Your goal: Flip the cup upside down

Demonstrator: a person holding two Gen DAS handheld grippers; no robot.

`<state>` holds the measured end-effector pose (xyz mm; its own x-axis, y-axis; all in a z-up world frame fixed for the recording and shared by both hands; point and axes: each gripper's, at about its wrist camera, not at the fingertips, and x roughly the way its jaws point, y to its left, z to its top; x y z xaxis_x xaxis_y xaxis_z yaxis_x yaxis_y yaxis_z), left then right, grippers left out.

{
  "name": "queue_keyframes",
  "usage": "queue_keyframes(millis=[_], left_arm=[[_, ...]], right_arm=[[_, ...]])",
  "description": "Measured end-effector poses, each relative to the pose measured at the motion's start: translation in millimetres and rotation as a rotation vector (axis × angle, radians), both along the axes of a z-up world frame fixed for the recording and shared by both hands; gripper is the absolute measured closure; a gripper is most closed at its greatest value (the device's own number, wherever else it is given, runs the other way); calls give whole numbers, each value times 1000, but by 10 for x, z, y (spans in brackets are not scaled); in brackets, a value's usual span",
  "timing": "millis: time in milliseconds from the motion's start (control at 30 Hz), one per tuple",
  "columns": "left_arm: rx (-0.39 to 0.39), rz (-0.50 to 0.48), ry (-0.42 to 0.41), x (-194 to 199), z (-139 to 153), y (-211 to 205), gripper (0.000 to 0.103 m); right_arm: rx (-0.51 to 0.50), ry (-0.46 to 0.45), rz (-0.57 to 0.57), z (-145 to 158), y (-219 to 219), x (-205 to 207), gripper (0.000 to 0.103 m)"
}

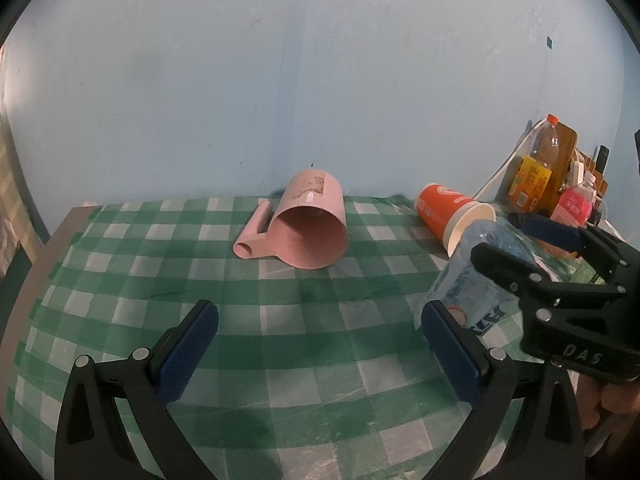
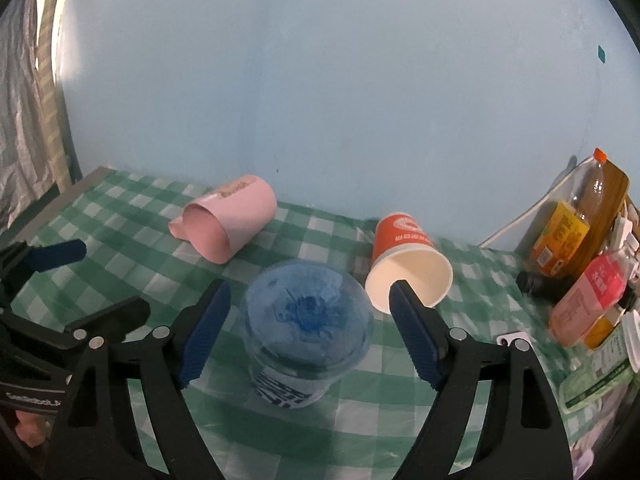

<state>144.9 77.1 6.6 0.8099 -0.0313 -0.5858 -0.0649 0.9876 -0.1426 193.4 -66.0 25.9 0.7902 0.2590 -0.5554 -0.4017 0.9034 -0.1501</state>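
Between the spread fingers of the right tool (image 2: 310, 326), untouched, stands the clear blue cup (image 2: 306, 328) upside down, while the left tool (image 1: 320, 350) gapes wide beside it.

home – checked tablecloth (image 1: 304, 320), drink bottles (image 2: 576, 224)

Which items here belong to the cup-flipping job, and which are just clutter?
Job:
clear blue cup, between the open right gripper fingers
pink mug, on its side
orange paper cup, on its side

Lying about:
yellow-label bottle
pink-label bottle
white cable
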Motion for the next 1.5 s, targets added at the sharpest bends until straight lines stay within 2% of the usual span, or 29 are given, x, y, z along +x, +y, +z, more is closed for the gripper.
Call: queue_keyframes(millis=[133,267,433,700,1100,1267,1500], left_arm=[[-4,0,-9,-44,20,-8,1],[10,-4,-40,-148,73,-67,1],[45,-33,-92,-360,166,-223,1],[82,-67,-174,-760,281,-444,0],[132,-92,-245,-1140,236,-630,0],[116,-106,-268,-1207,201,-647,0],[112,-105,-295,-1280,201,-654,0]], right_arm=[[75,-40,-5,120,-124,-73,21],[153,-118,-20,245,-348,-296,16],[151,-153,-29,251,-577,-602,16],[162,-161,-60,140,-897,-991,16],[177,-162,-61,73,-1001,-1297,16],[190,-204,-99,-31,-1080,-1445,16],[207,-183,-114,-83,-1125,-1401,16]])
